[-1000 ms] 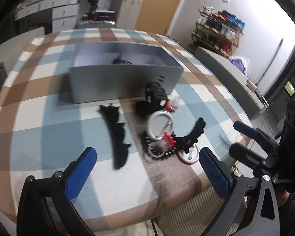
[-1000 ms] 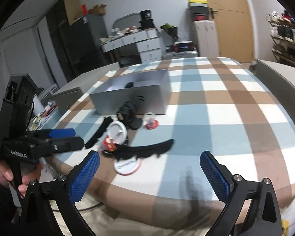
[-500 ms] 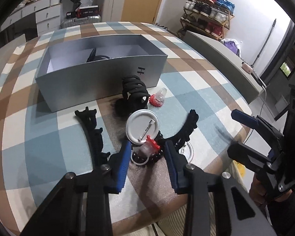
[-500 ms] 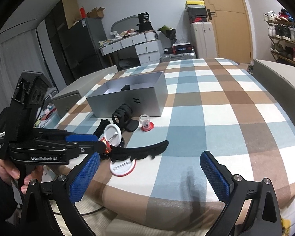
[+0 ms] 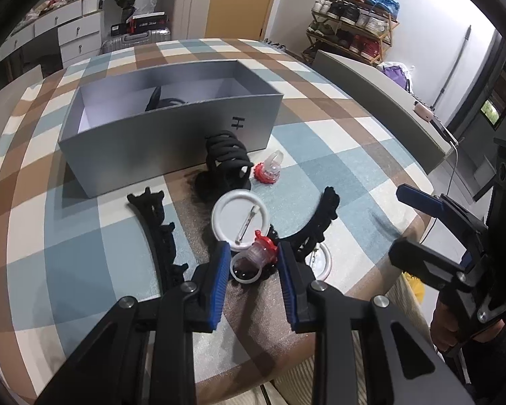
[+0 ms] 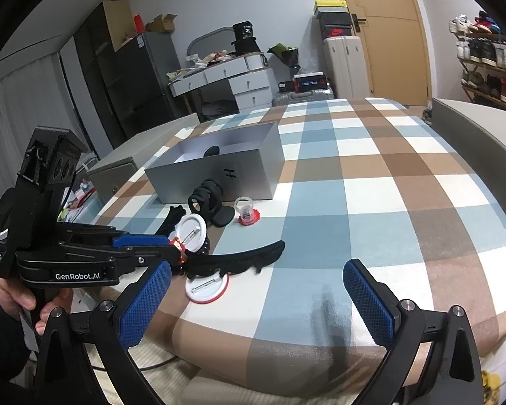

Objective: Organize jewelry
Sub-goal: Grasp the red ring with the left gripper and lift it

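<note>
Ring (image 5: 257, 257) between left jaws.

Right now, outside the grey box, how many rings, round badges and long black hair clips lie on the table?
Rings with red tops: 2
Round white badges: 2
Long black hair clips: 2
Total: 6

Hidden and cut-off parts

The dark item (image 5: 165, 103) inside the grey box (image 5: 172, 135) is mostly hidden by its front wall; the black beads (image 5: 249, 271) lie half-covered under the clear ring (image 5: 253, 261).
</note>
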Demonstrator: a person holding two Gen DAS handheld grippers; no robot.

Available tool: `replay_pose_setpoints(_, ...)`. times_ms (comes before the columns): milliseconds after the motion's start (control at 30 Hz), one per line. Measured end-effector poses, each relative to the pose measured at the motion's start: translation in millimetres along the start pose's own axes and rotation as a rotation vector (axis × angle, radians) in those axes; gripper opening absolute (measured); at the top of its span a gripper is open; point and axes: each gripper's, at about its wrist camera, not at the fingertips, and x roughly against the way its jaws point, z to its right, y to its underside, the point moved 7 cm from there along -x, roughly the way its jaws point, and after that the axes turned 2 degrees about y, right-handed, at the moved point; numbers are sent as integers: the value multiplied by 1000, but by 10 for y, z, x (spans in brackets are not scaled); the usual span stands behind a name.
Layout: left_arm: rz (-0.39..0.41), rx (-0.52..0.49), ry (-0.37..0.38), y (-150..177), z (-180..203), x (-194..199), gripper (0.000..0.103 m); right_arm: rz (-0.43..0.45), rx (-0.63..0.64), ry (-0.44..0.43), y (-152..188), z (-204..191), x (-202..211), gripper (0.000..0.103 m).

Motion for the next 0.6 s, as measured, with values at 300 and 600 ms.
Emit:
replay_pose_setpoints(300, 113, 41, -37, -180, -144, 308, 23, -4, 2, 6, -24, -19, -2, 102)
replay_pose_setpoints(600, 232, 122, -119, -217, -407, 673, 23, -38, -34, -86, -338, -66, -245, 100)
